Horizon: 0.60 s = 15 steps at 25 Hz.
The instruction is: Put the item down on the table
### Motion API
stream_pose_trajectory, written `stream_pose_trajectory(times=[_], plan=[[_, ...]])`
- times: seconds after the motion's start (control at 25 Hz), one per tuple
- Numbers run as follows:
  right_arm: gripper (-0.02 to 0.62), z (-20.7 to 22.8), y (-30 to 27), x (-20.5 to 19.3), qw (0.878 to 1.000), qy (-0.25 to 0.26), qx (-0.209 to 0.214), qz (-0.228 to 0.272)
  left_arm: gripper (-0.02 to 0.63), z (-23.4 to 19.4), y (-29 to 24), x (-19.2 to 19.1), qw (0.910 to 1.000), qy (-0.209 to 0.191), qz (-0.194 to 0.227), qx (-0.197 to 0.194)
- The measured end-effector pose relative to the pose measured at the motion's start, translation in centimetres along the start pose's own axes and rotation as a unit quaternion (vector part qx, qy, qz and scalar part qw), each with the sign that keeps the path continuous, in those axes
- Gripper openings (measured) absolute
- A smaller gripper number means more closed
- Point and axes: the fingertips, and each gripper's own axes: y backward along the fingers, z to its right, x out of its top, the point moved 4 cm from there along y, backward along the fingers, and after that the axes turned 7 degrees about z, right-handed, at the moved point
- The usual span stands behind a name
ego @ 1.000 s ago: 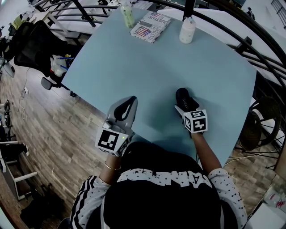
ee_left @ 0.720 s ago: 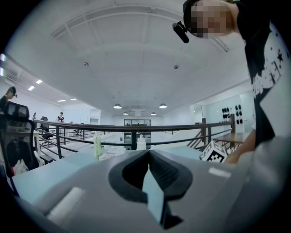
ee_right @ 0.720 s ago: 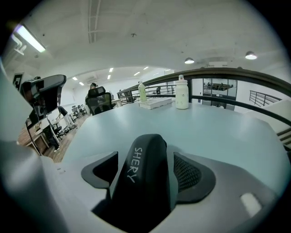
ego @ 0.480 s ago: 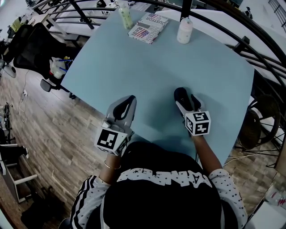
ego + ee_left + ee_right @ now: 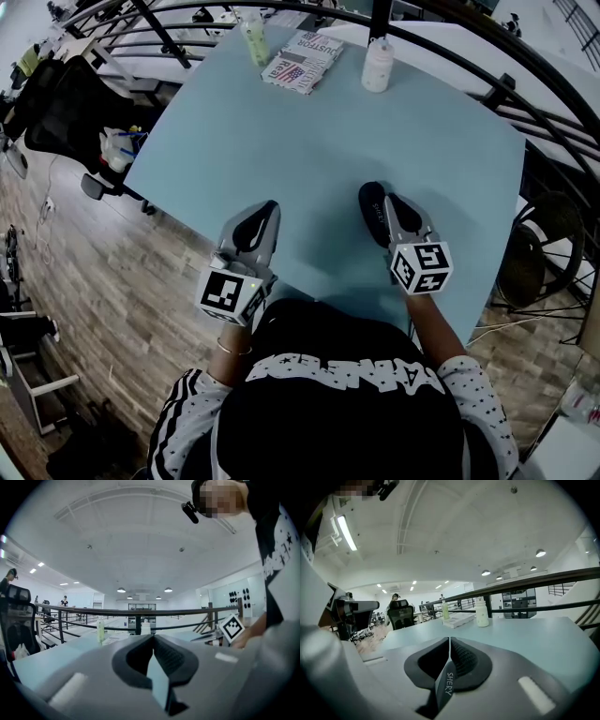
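Observation:
My right gripper [image 5: 372,194] hovers low over the near part of the pale blue table [image 5: 319,141]. Its jaws are shut, and in the right gripper view [image 5: 449,640] the pads meet with no object between them. My left gripper [image 5: 268,209] sits over the table's near left edge, also shut with nothing held; in the left gripper view [image 5: 152,637] its pads touch. At the table's far end lie a magazine [image 5: 300,61] with a flag print, a green bottle [image 5: 254,42] to its left and a white bottle [image 5: 377,66] to its right.
A curved black railing [image 5: 487,66] runs behind the table's far and right sides. An office chair draped in black [image 5: 56,103] stands on the wooden floor to the left. A round stool [image 5: 539,253] is at the right. The person's torso is close to the near edge.
The right gripper's jaws, open a second ago, have closed. Both grippers stay over the near part of the table.

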Motion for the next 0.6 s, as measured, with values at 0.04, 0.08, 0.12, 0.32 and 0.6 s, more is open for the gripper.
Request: stream_pose_trajectory(times=[0.04,0.08,0.12,0.32,0.6], plan=[[0.003,-0.1,0.2,0.5,1.0,-0.003,0.001,0.01,0.0,0.0,0.0,0.0,1.0,0.0,0.0,-0.001],[0.0,-0.2,0.5,1.0,1.0,-0.006,0.003,0.019,0.0,0.0,0.0,0.0,1.0,-0.003,0.004,-0.002],[0.0,-0.3,0.7,1.4,1.0,-0.008,0.005,0.027,0.0,0.1,-0.1,0.0,0.9999,-0.006,0.008,-0.004],[0.0,-0.5,1.6,3.0,0.999,-0.014,0.017,0.05,0.0,0.7,-0.6,0.2,0.9999,-0.007,0.012,-0.01],[0.0,-0.9,2.4,3.9,0.997,-0.022,0.027,0.061,0.0,1.2,-0.5,0.3,0.9998,-0.011,0.012,-0.014]])
